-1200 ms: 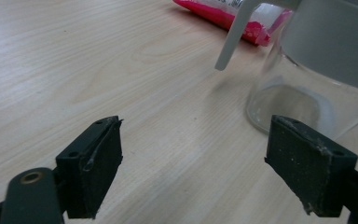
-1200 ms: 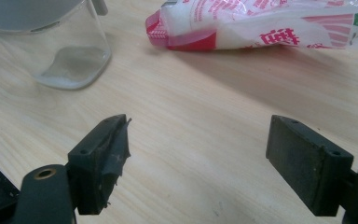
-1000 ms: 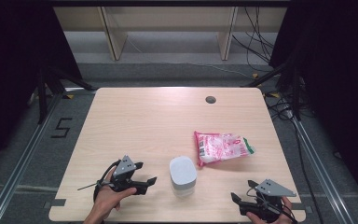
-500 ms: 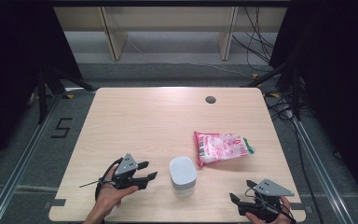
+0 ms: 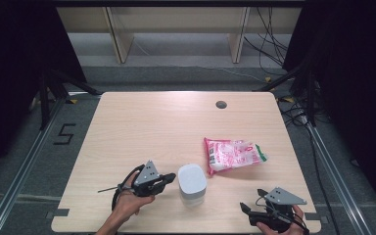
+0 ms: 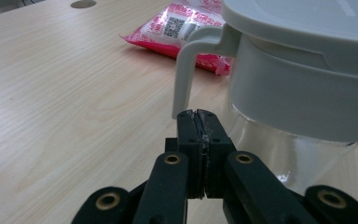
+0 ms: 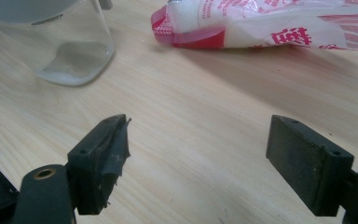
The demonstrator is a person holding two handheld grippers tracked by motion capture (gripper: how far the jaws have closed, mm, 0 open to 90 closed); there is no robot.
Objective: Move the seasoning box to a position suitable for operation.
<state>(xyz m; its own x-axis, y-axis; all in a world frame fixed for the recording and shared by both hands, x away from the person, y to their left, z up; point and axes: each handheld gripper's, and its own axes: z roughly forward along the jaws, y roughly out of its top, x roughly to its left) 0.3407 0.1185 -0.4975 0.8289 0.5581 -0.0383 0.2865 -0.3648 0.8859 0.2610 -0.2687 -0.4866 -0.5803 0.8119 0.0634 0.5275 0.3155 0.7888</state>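
Since the earlier frame, the left claw (image 5: 169, 180) has been carried a short way toward 3 o'clock, nearer the jar (image 5: 192, 184), and its jaws have just been closing; they are now seen pressed flat together in the left gripper view, with nothing between them. Their black tips (image 6: 198, 116) are noted just below the lower end of the jar's handle (image 6: 186, 70); whether they touch it cannot be told.

The jar is found near the desk's (image 5: 142, 127) 6 o'clock edge, upright. Its body is clear, glassy and rounded-square in plan, capped by a matte pale-grey plastic lid with softened corners. The handle is a smooth curved strip of the same grey plastic.

At about 2 o'clock from the jar, a glossy pink-and-white plastic packet (image 5: 232, 154) is recorded lying flat, crinkled, with printed lettering and a green end.

The right claw (image 5: 248, 209) is held low at the desk's 5 o'clock corner, its jaws spread wide and empty; worn, frayed rubber is observed on one pad (image 7: 114, 149).

The desk top is pale wood-grain laminate, with a small round grey insert (image 5: 221, 104) near the 12 o'clock edge.
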